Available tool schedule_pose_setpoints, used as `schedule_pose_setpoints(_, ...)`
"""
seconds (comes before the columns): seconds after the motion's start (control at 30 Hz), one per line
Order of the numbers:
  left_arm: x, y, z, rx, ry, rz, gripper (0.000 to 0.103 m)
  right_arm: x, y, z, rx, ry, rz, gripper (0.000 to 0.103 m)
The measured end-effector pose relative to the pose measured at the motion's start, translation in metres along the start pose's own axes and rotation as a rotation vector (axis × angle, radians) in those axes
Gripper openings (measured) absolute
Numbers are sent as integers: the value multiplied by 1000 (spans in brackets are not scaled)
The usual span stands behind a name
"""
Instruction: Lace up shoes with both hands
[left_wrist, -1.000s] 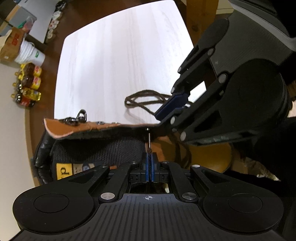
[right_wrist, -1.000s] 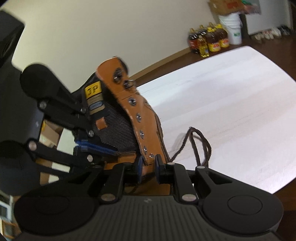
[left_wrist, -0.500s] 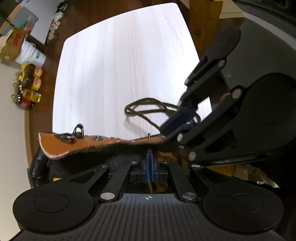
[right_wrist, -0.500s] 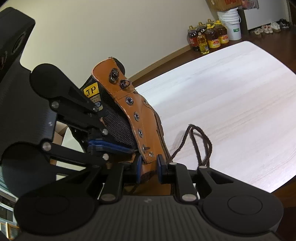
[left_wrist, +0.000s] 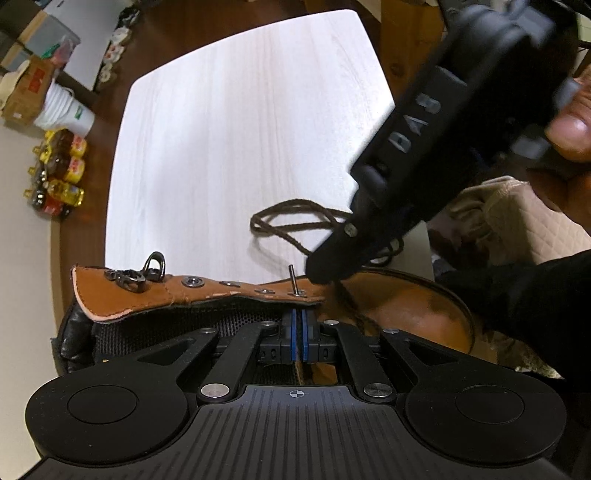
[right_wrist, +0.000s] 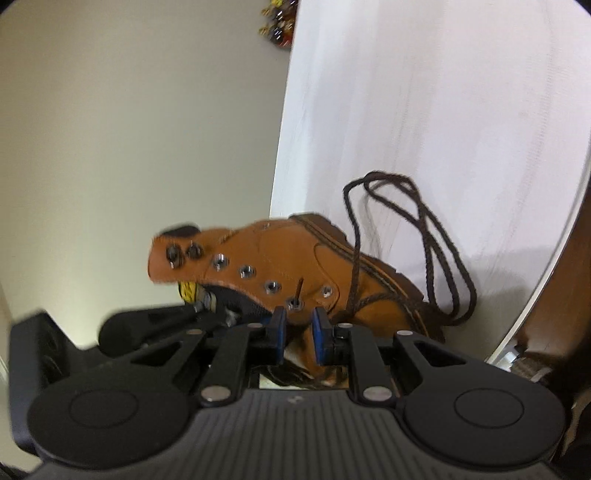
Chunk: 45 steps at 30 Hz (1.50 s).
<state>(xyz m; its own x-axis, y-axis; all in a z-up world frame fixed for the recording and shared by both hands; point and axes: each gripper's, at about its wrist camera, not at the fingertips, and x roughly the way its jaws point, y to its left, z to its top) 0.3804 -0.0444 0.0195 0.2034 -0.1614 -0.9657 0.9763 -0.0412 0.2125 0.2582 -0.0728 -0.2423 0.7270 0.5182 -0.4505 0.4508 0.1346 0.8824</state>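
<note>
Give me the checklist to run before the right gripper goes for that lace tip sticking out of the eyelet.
1. Lace tip through the eyelet and standing proud of the flap: ok.
2. Left gripper shut on the lace under the flap, feeding it up: ok.
3. Right gripper jaws apart, nothing between the pads: ok.
4. Right gripper lined up on the tip: not ok; in the right wrist view the tip stands beyond the pads, not between them.
5. Right wrist view sharp enough to aim: not ok, blurred.
6. Slack lace loose on the table, free to run: ok.
</note>
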Motion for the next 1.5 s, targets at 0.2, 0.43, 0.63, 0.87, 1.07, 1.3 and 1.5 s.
schedule_pose_setpoints(0.2,-2,-1,-1,-8,-3,-3,3,14,-11,16,116,-1,45,18)
schedule_pose_setpoints(0.43,-11,5,-8,-75,-30,-20,9,12,-14,20,175,10,59,2)
schedule_pose_setpoints(0.63,-49,19,-55,-300,-45,-49,9,-41,14,61,-11,-109,-66,2)
schedule_pose_setpoints(0.87,-41,5,-143,-557,192,54,9,-89,46,106,-215,-205,-233,2)
schedule_pose_setpoints(1.07,-24,-22,-203,-657,299,84,13,-118,87,130,-404,-261,-336,2)
schedule_pose_setpoints(1.3,4,-32,-237,-664,245,69,14,-103,115,107,-461,-230,-380,2)
schedule_pose_setpoints(1.5,20,-21,-250,-651,95,-1,14,-73,129,72,-471,-221,-415,2)
